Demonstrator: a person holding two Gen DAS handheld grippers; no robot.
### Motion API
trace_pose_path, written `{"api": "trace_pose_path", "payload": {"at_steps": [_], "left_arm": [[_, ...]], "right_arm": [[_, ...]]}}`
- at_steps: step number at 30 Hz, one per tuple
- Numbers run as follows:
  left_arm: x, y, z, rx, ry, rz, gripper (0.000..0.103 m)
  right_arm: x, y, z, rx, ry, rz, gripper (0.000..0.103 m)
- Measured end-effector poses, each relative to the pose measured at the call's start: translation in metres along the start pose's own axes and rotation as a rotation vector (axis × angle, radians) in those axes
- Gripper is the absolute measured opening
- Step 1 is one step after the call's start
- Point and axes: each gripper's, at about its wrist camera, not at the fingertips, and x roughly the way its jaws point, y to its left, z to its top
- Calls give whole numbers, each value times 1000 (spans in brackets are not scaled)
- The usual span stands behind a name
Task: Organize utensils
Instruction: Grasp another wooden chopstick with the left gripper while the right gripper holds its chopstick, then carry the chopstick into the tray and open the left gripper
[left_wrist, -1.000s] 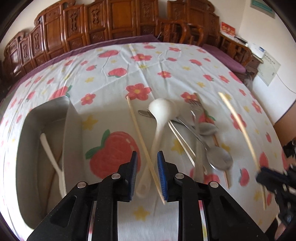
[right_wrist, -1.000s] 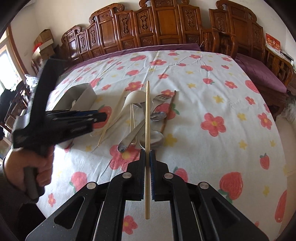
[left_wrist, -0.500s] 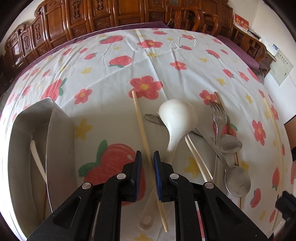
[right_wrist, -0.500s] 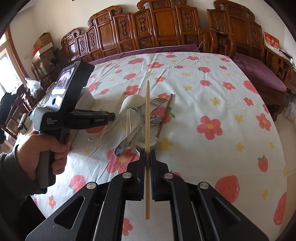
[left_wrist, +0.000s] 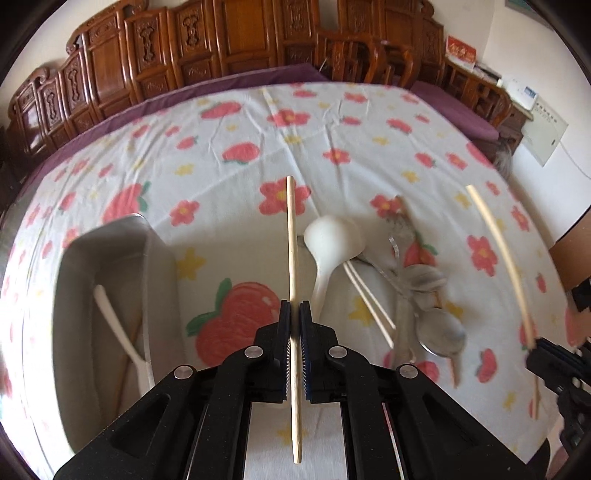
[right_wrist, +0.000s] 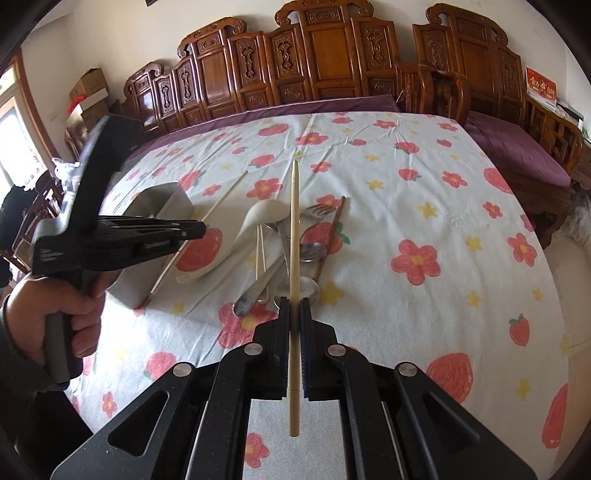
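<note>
Pinching a chopstick (left_wrist: 291, 243), left hand-held gripper (left_wrist: 294, 317) lifted.

left tongs (left_wrist: 294, 314) clamped tight, right tongs (right_wrist: 294, 310) clamped tight

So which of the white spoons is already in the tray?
The thin-handled white spoon lying inside the metal tray at the left. The big white ladle-like spoon is on the cloth in the utensil pile.
</note>
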Motion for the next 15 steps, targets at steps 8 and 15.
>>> {"api": "trace_pose_path", "payload": {"at_steps": [8,15], "left_arm": [[-50,4,-17,35,-93,-26,4],[-75,22,-29,39,-144,-39,4]], "right_arm": [[-11,21,3,-33,-25,11,6],[-16,50,9,-66,-40,25,6]]}}
